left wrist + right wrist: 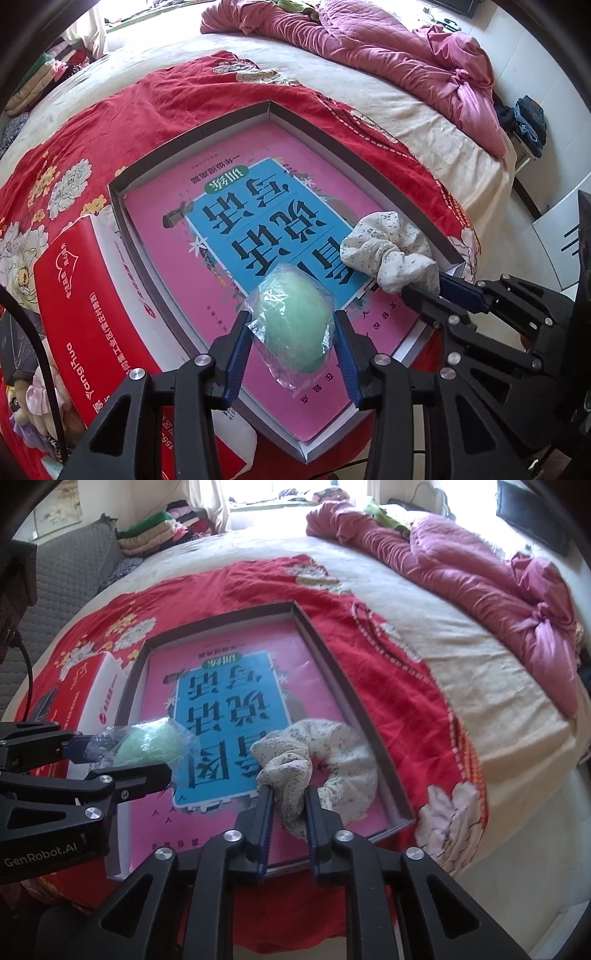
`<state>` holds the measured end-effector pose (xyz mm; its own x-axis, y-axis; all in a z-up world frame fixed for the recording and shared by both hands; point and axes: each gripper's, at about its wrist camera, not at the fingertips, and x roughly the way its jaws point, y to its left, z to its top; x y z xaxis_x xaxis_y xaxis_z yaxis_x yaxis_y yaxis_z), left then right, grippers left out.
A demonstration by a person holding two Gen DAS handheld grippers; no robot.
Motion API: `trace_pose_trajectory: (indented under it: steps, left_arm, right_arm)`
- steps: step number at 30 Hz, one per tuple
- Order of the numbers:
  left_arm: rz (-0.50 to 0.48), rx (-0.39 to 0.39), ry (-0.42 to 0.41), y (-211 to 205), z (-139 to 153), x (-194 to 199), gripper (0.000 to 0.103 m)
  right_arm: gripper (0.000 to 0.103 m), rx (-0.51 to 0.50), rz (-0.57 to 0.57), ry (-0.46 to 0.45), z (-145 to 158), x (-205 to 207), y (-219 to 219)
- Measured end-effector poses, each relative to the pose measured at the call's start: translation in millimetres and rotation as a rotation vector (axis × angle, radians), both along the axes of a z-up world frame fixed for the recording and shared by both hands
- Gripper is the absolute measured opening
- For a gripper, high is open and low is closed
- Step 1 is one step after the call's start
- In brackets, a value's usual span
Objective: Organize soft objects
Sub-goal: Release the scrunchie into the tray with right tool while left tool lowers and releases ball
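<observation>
A green egg-shaped sponge in clear wrap (295,325) sits between the blue pads of my left gripper (293,332), which is shut on it just above the near part of the pink and blue book (229,229). The book lies in a shallow grey-walled box (192,136) on a red floral cloth (110,122). A white flowered scrunchie (340,760) rests on the book at the box's right side; one fold of it fills the narrow gap of my right gripper (289,790). From the right wrist, the left gripper (129,758) shows with the sponge (147,746).
A red and white carton (74,295) stands against the box's left wall. Small plush toys (29,398) lie at the lower left. A bundled pink quilt (480,583) covers the far right of the bed. Folded clothes (159,528) are stacked at the back left.
</observation>
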<state>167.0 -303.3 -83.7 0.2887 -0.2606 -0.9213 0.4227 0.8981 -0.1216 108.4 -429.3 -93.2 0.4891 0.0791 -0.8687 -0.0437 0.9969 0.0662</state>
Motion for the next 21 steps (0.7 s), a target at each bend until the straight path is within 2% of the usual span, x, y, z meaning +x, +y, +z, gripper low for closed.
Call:
trace_pose_trajectory:
  steps: [2,6,10,16,21]
  left_arm:
    - [-0.001,0.005,0.002,-0.4,-1.5,-0.2,0.044]
    - [-0.008,0.012,0.005,-1.2,-3.8,-1.6,0.044]
    - [-0.011,0.020,0.005,-2.1,-4.7,-1.8,0.044]
    - [-0.025,0.040,-0.003,-5.1,-5.3,-4.5,0.044]
    - [-0.031,0.040,-0.001,-6.2,-4.7,-6.4,0.047]
  right_arm:
    - [0.030,-0.010,0.006,0.008,-2.4,-1.0,1.5]
    - [0.032,0.008,0.003,0.011,-2.6,-6.0,0.4]
    - [0.042,0.009,-0.015,0.005,2.6,-12.1,-4.5]
    - [0.045,0.025,-0.058,-0.029,17.6,-18.1,-13.6]
    - [0.047,0.012,-0.052,-0.038,25.0,-17.5,-13.0]
